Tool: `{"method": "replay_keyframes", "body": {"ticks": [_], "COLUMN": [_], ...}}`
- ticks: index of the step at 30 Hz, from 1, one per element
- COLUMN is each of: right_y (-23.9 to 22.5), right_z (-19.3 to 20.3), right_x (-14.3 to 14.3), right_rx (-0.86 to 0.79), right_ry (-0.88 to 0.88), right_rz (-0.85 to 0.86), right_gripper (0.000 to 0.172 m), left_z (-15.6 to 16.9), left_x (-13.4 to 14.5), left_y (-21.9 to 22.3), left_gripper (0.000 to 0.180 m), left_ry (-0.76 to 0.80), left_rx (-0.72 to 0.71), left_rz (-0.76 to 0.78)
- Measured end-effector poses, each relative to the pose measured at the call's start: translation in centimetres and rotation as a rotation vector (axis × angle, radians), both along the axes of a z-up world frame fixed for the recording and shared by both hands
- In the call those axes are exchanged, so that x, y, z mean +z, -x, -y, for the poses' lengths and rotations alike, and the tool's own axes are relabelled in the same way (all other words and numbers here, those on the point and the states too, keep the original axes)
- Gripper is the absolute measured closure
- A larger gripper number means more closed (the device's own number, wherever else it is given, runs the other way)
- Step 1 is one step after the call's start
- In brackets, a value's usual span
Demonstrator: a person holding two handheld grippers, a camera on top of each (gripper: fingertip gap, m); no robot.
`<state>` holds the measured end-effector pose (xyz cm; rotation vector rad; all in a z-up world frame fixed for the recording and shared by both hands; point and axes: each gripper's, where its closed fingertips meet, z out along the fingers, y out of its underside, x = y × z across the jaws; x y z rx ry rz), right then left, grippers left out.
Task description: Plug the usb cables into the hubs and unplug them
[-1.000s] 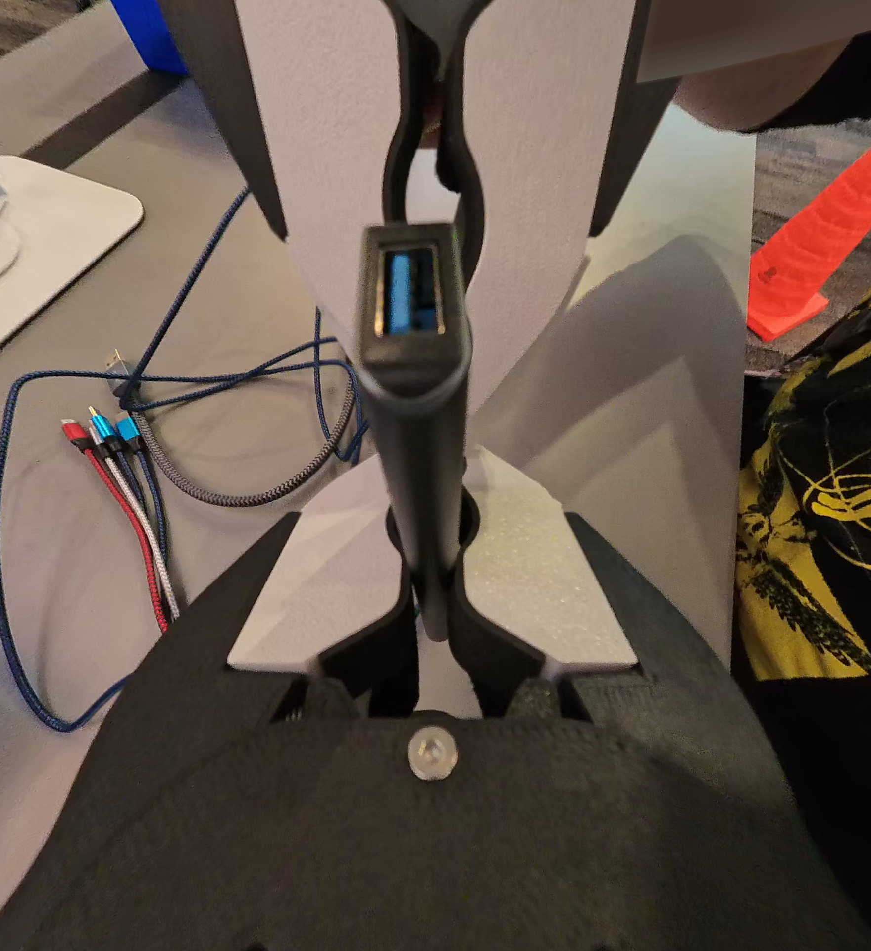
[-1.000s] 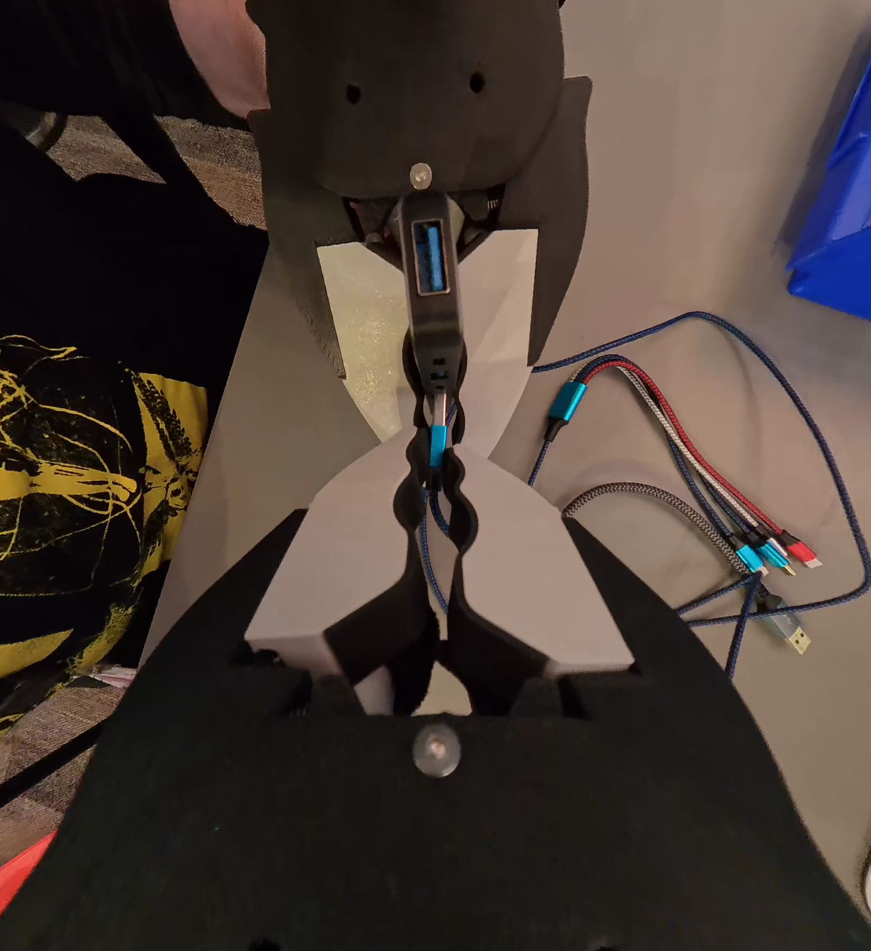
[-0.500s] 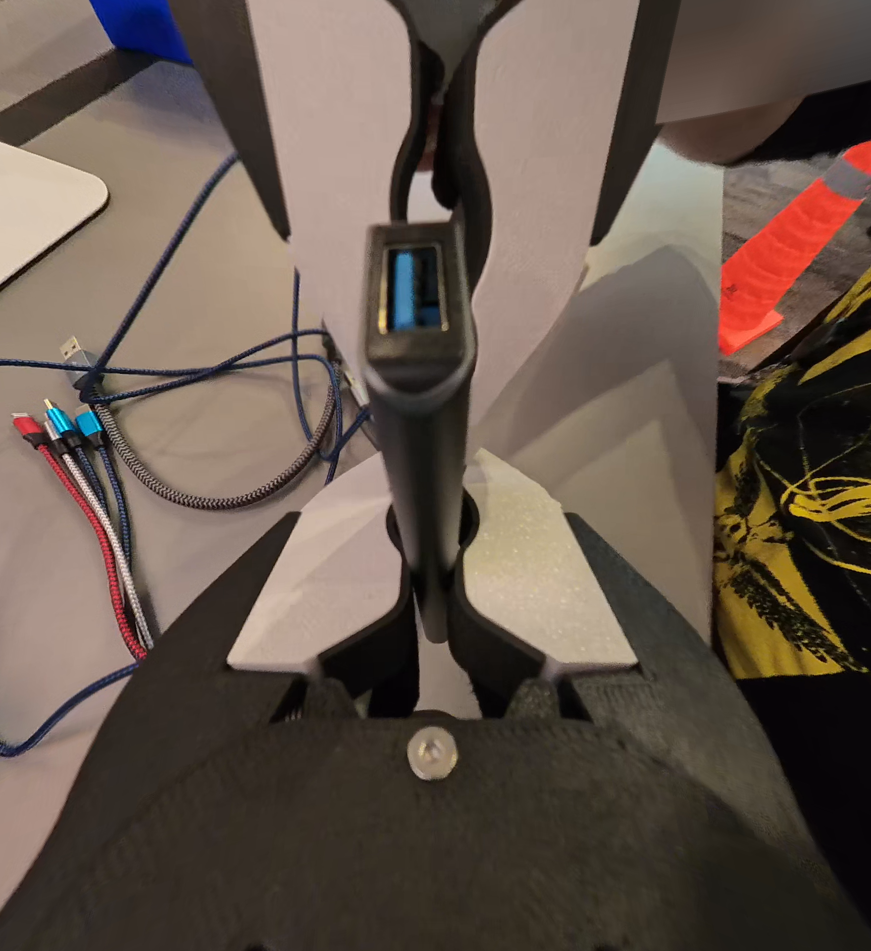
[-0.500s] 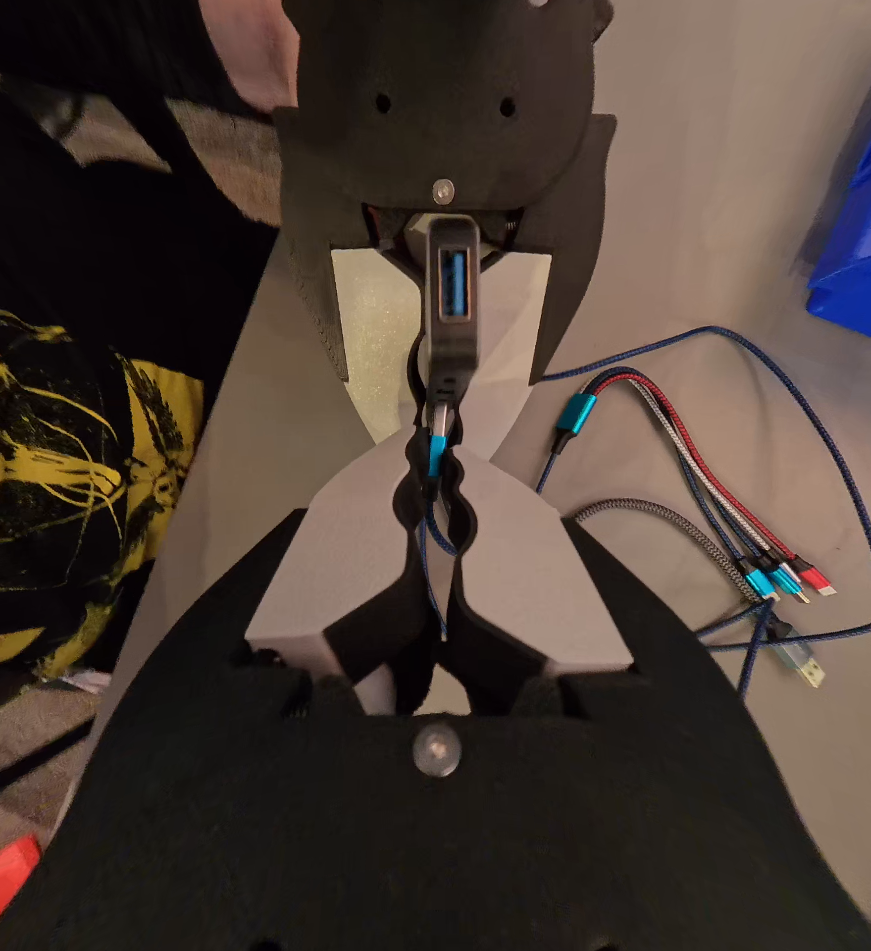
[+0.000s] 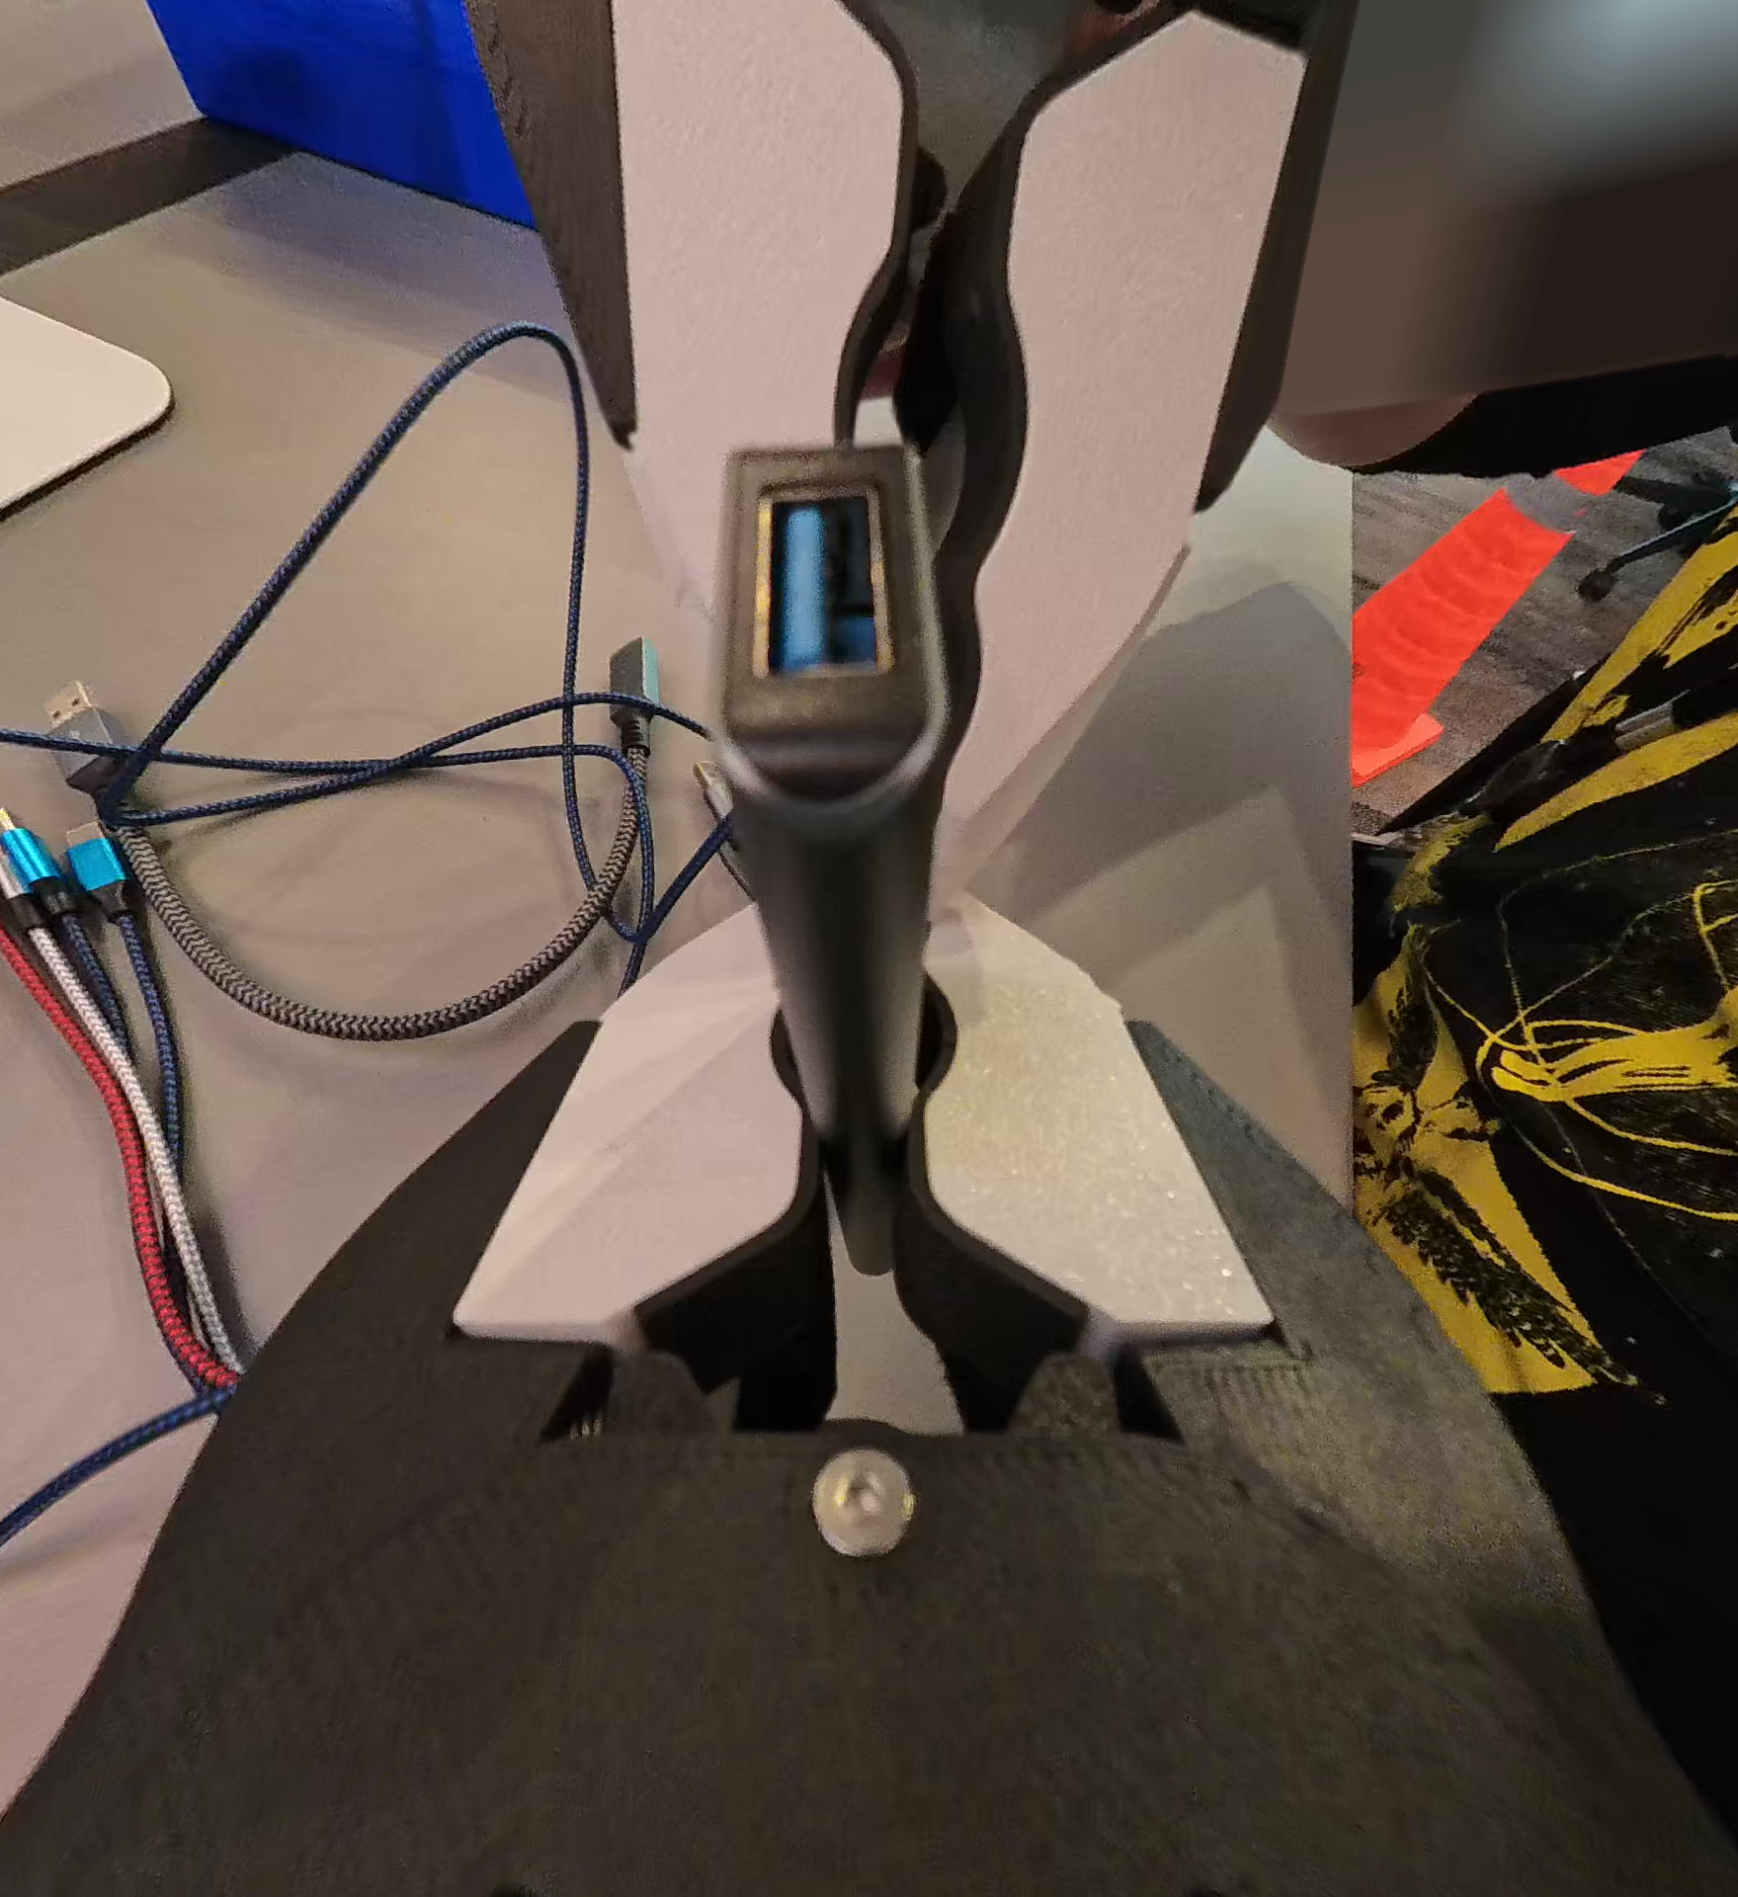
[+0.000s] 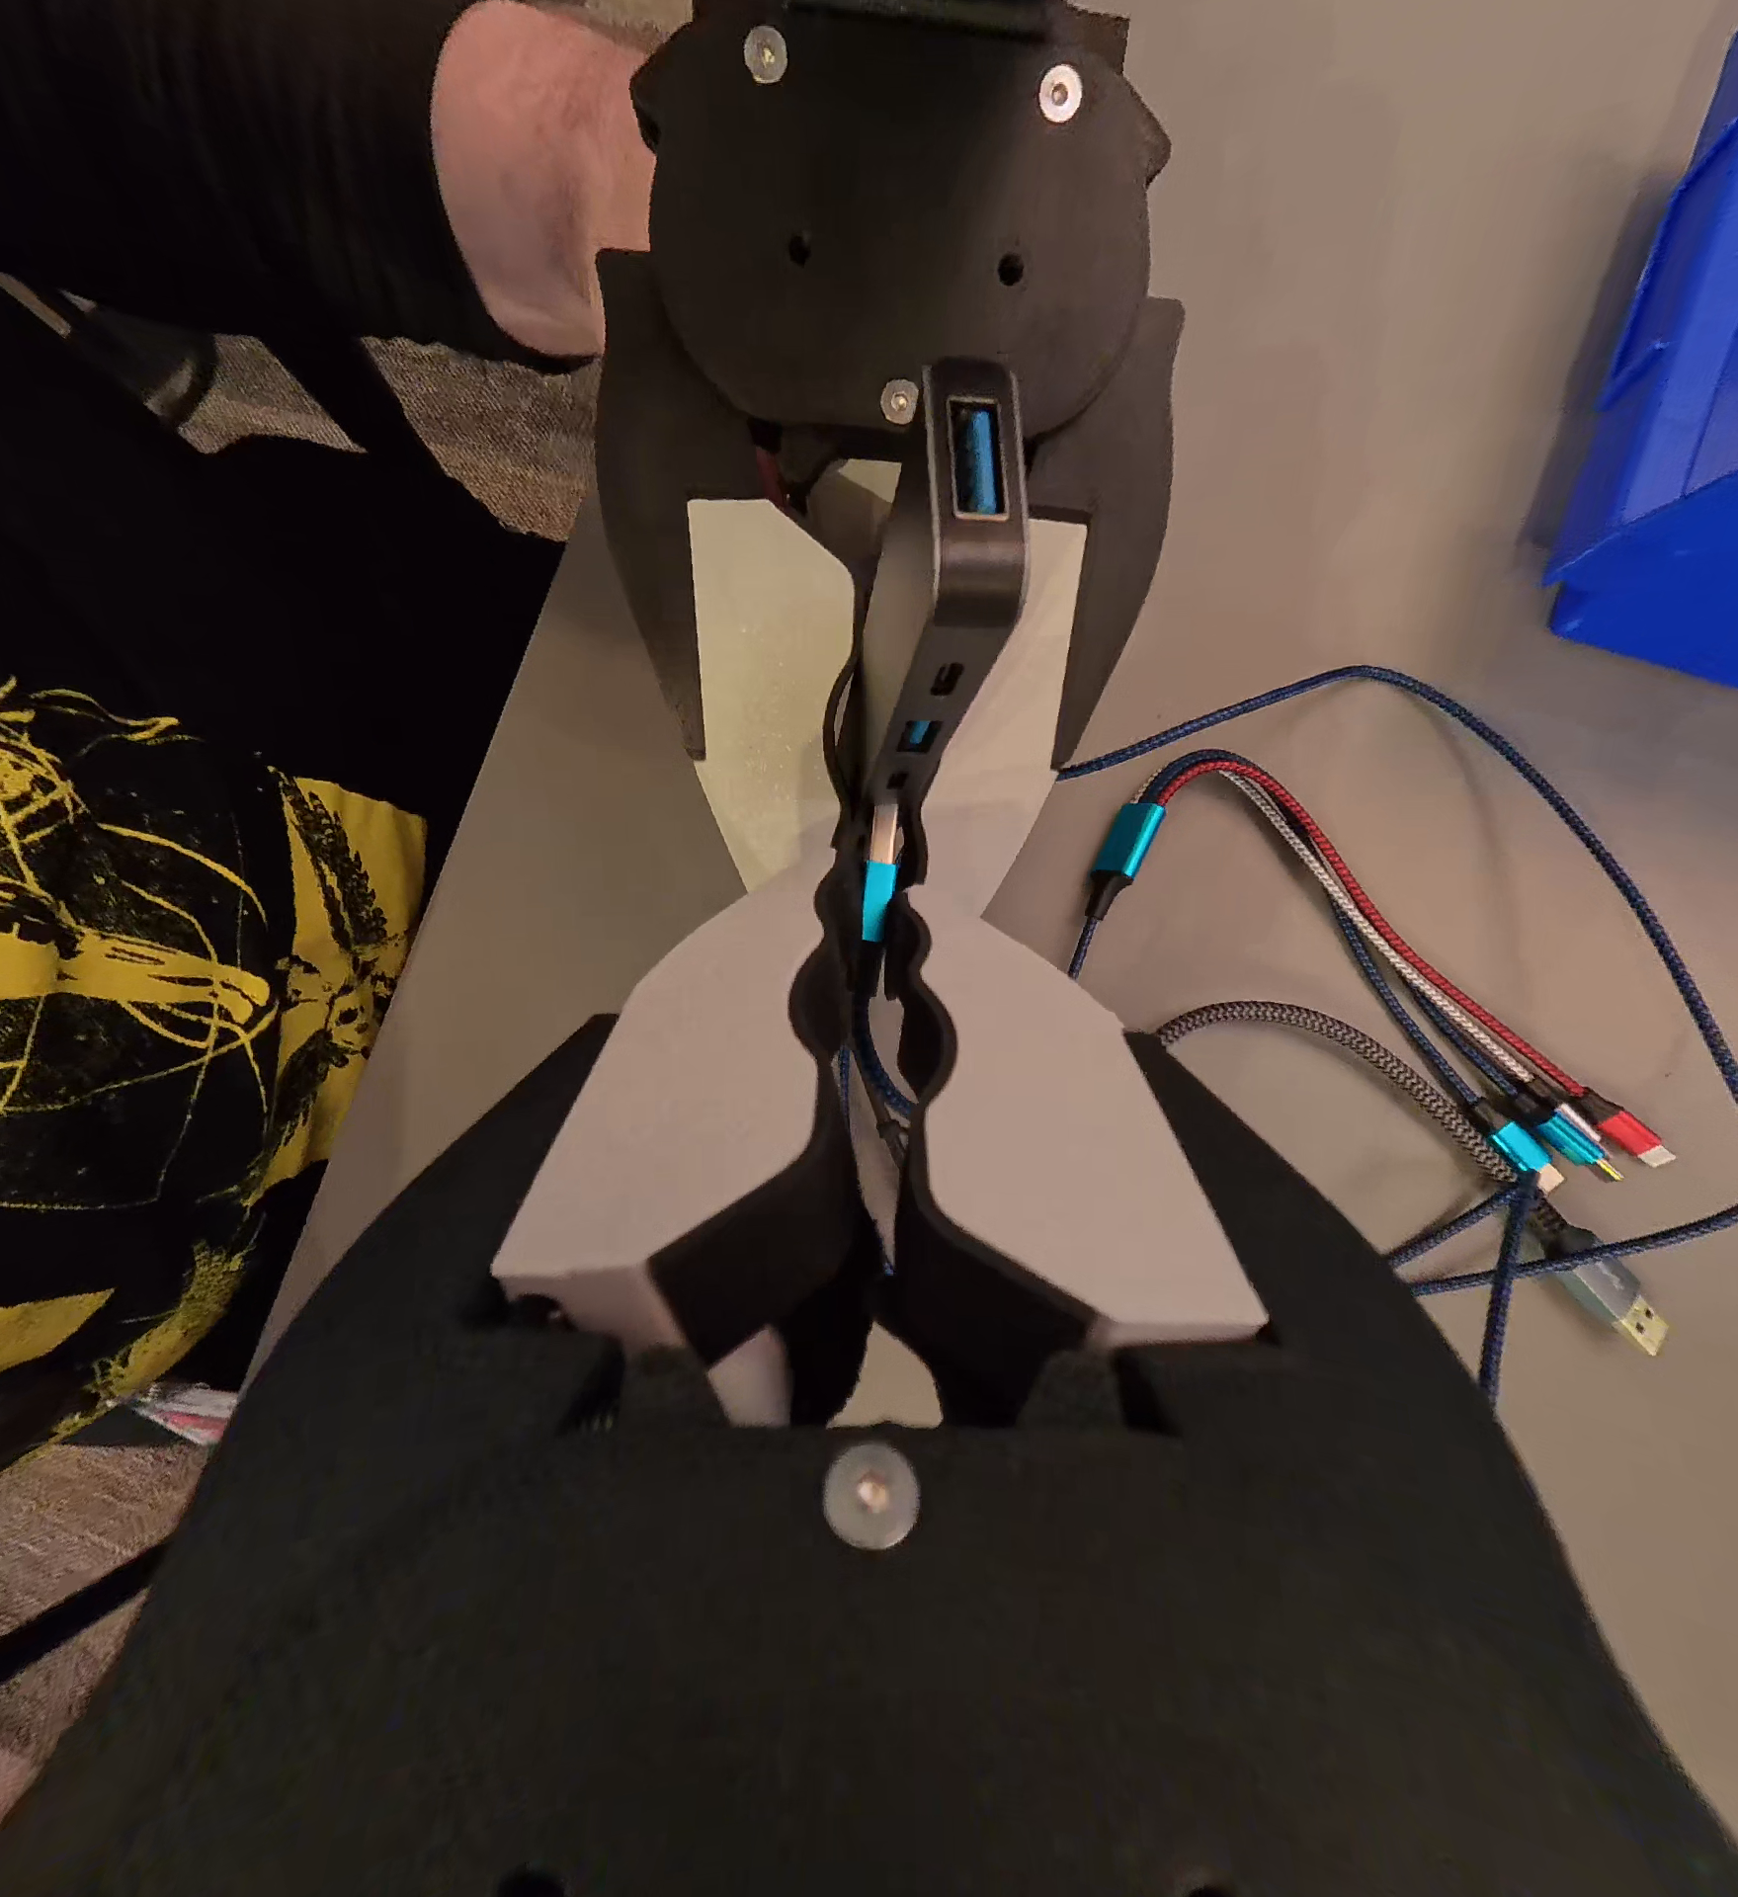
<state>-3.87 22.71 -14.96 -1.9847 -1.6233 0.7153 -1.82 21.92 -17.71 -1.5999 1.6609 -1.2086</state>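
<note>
Right wrist view: plug at hub.
Right gripper (image 6: 880,903) clamps teal plug (image 6: 877,899); left gripper (image 5: 849,1068) clamps hub (image 5: 828,821) just ahead.

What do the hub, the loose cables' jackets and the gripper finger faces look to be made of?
Hub: dark grey with a smooth satin sheen; painted metal or plastic, can't tell which.
Cables: woven braid, judging by the visible herringbone weave in red, silver, blue and grey.
Finger faces: pale grey, matte, finely grainy, likely foam or printed plastic; the black bodies look like layered printed plastic.
</note>
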Motion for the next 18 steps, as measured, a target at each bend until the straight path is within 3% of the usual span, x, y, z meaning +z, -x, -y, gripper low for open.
{"method": "replay_keyframes", "body": {"ticks": [18], "right_y": [0.1], "right_z": [-0.4], "right_x": [0.7], "right_rx": [-0.026], "right_ry": [-0.004], "right_rz": [-0.125], "right_gripper": [0.168], "left_z": [-0.4], "left_x": [0.6], "left_y": [-0.2], "left_gripper": [0.17], "left_ry": [0.027], "left_rx": [0.022], "left_rz": [0.041]}}
